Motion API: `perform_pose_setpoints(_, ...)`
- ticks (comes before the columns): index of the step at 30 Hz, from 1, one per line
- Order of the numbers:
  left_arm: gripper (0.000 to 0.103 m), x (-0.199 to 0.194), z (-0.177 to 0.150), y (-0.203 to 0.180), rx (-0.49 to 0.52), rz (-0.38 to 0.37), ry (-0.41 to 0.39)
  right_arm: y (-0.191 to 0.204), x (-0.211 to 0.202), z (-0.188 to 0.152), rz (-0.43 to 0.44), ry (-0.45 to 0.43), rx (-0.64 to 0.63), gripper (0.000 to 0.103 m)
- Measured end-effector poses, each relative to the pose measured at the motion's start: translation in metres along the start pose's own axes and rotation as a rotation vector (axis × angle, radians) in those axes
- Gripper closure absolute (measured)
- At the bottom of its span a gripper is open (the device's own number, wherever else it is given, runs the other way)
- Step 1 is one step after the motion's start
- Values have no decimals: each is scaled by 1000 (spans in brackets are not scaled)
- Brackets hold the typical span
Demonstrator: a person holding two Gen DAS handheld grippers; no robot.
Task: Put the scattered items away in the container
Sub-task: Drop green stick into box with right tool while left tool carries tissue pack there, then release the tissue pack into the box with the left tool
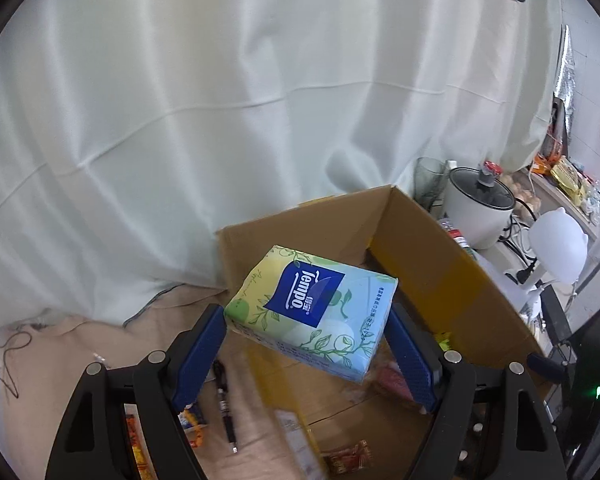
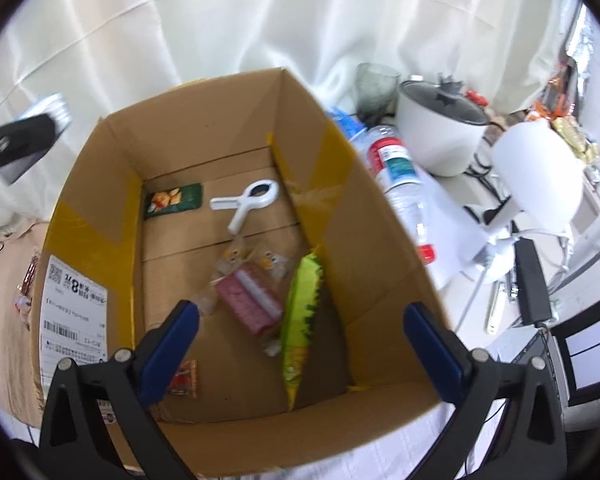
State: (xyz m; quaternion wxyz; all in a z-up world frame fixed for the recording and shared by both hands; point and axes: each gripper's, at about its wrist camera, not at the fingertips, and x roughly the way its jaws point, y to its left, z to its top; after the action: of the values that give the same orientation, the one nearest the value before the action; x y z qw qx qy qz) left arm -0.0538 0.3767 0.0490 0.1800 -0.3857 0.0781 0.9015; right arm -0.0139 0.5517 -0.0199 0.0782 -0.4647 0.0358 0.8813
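My left gripper is shut on a pale green Tempo tissue pack, held above the near left corner of the open cardboard box. My right gripper stands open over the box, nothing between its blue pads. On the box floor lie a white clip, a dark green snack packet, a pink wrapped item, a yellow-green packet and a small red packet. The left gripper with the pack shows at the far left of the right wrist view.
A black pen and small packets lie on the beige cloth left of the box. Right of the box stand a white cooker, a plastic bottle, a white lamp and cables. A white curtain hangs behind.
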Motion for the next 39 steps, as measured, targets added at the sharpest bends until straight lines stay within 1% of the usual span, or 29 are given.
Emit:
perform_pose_setpoints(4, 21, 16, 6, -30, 65, -4, 26, -9, -6, 1, 35, -14, 32, 0)
perform_pose_setpoints(5, 21, 21, 6, -34, 76, 3, 42, -11, -7, 2, 45, -14, 41, 0)
perform_pose_setpoints(7, 21, 36, 3, -43, 86, 4, 100, -12, -9, 2, 57, -17, 53, 0)
perform_pose_setpoints(11, 20, 53, -6, -46, 78, -9, 154, -10, -13, -4, 47, -17, 43, 0)
perform_pose_setpoints(13, 20, 65, -11, -42, 55, -1, 211, -8, -15, -6, 38, -16, 28, 0)
perform_pose_setpoints(15, 19, 72, -15, -41, 63, -6, 240, -8, -17, -9, 35, -22, 24, 0)
perform_pose_setpoints(16, 17, 73, -16, -42, 75, -4, 236, -8, -18, -10, 36, -26, 23, 0)
perform_pose_setpoints(17, 10, 72, -17, -42, 87, 6, 226, -8, -20, -11, 35, -30, 23, 0)
perform_pose_setpoints(18, 0, 70, -18, -42, 90, 19, 217, -8, -21, -12, 33, -34, 23, 0)
perform_pose_setpoints(26, 0, 58, -18, -35, 62, -13, 194, 2, -31, -18, 24, -56, -5, 0)
perform_pose_setpoints(29, 0, 43, -15, -21, 32, -29, 170, 7, -42, -16, 36, -91, -4, 0)
perform_pose_setpoints(32, 0, 16, -11, 10, 0, -28, 111, 23, -60, -12, 56, -141, -25, 0)
perform_pose_setpoints(34, 0, -6, -13, 45, -34, 8, 64, 38, -74, -7, 68, -180, -40, 0)
perform_pose_setpoints(37, 0, -32, -22, 101, -79, 68, 22, 72, -96, 1, 111, -228, -74, 0)
perform_pose_setpoints(39, 0, -48, -34, 144, -96, 136, 1, 100, -108, 5, 152, -265, -108, 0)
